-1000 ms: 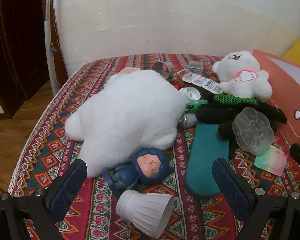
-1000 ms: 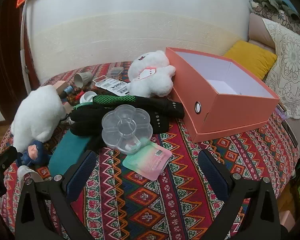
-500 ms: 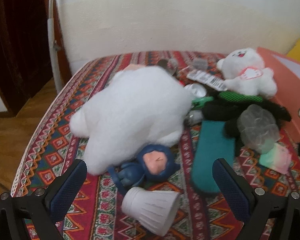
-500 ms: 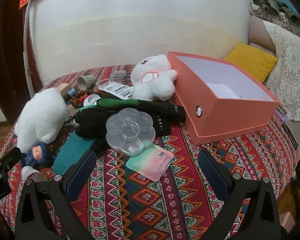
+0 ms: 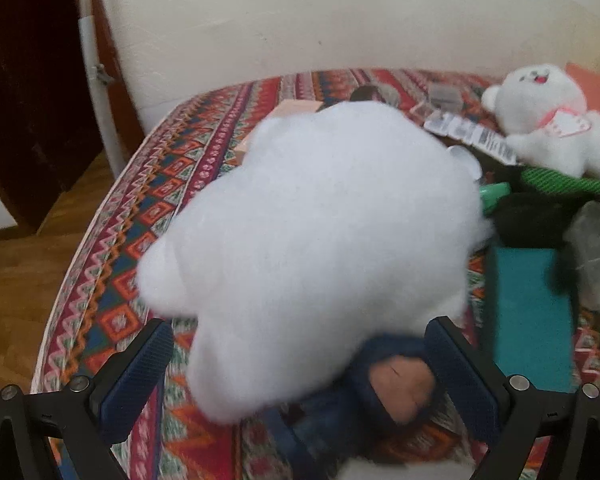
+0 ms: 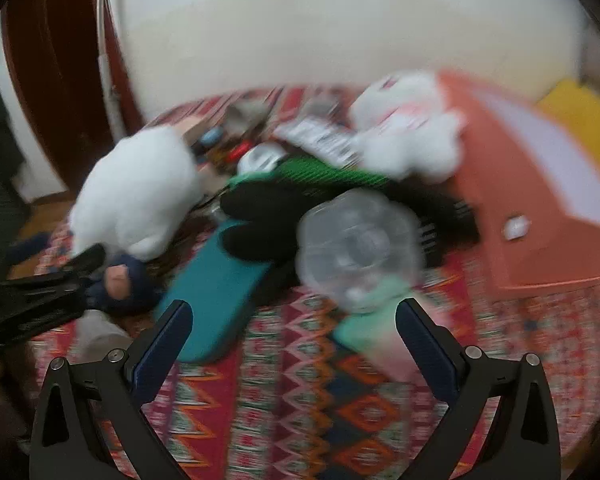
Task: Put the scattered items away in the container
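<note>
Left gripper (image 5: 300, 364) fingers spread wide around white plush (image 5: 316, 240), right gripper (image 6: 294, 340) fingers wide apart, empty

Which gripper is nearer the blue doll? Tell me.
Left. The left gripper has its open fingers either side of the blue doll; the right gripper sits off beside it, near the clear case.

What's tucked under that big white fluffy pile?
A blue doll pokes out beneath the white fluffy pile, face showing. Whatever else lies under the pile is covered.
</note>
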Demonstrator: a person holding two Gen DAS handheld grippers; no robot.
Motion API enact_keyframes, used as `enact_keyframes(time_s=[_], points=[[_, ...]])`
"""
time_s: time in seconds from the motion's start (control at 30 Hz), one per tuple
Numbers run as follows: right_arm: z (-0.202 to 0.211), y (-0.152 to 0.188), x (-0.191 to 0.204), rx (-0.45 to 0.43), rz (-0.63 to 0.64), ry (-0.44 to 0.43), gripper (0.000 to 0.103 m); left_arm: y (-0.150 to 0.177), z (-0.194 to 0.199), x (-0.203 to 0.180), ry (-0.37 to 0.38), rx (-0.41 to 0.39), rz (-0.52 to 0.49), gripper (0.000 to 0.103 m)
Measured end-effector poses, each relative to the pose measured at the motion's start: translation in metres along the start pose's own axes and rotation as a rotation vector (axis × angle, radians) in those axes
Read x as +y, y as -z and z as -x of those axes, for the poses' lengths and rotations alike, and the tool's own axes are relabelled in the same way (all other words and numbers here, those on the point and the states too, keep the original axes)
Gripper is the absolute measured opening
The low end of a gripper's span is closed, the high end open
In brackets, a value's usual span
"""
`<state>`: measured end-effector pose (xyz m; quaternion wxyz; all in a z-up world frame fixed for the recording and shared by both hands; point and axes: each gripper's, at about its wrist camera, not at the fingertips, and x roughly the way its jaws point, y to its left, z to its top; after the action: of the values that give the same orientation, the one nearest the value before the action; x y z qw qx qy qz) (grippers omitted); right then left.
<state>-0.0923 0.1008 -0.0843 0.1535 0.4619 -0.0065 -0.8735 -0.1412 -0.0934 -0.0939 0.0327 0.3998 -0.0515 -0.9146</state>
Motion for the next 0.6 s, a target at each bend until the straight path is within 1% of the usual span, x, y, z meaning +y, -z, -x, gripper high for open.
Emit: enact_keyframes(time_s=[0.07, 0.1, 0.17, 0.2, 0.33, 0.37, 0.4, 0.43, 0.47, 0.53, 0.57, 0.6], points=[[-0.022, -0.007, 0.004, 0.085, -0.044, -0.090, 0.103, -0.010, -0.006, 0.001, 0.011, -0.001, -0.059, 0.103], [-0.032, -0.010, 0.007, 0.115, -0.057, -0.116, 0.103, -0.015, -0.010, 0.000, 0.027, 0.008, -0.101, 0.103], [-0.050, -0.016, 0.017, 0.150, -0.062, -0.135, 0.103, -0.028, -0.021, -0.003, 0.070, 0.034, -0.198, 0.103], [-0.061, -0.019, 0.022, 0.165, -0.064, -0.134, 0.103, -0.035, -0.029, -0.006, 0.100, 0.056, -0.259, 0.103], [-0.103, -0.021, 0.032, 0.224, -0.081, -0.083, 0.103, -0.050, -0.050, -0.020, 0.188, 0.135, -0.469, 0.103], [-0.108, -0.020, 0.034, 0.223, -0.073, -0.073, 0.103, -0.051, -0.054, -0.022, 0.201, 0.148, -0.501, 0.103], [-0.107, -0.018, 0.036, 0.203, -0.050, -0.066, 0.103, -0.052, -0.060, -0.024, 0.210, 0.164, -0.537, 0.103], [-0.106, -0.016, 0.038, 0.184, -0.027, -0.059, 0.103, -0.052, -0.064, -0.025, 0.214, 0.173, -0.553, 0.103], [-0.105, -0.013, 0.040, 0.164, -0.004, -0.052, 0.100, -0.053, -0.067, -0.026, 0.226, 0.177, -0.550, 0.103], [-0.103, -0.010, 0.043, 0.134, 0.033, -0.046, 0.094, -0.052, -0.070, -0.022, 0.275, 0.196, -0.518, 0.102], [-0.103, -0.010, 0.042, 0.136, 0.031, -0.056, 0.093, -0.052, -0.072, -0.019, 0.300, 0.207, -0.501, 0.101], [-0.102, -0.010, 0.039, 0.138, 0.023, -0.069, 0.090, -0.052, -0.068, -0.012, 0.323, 0.201, -0.459, 0.096]])
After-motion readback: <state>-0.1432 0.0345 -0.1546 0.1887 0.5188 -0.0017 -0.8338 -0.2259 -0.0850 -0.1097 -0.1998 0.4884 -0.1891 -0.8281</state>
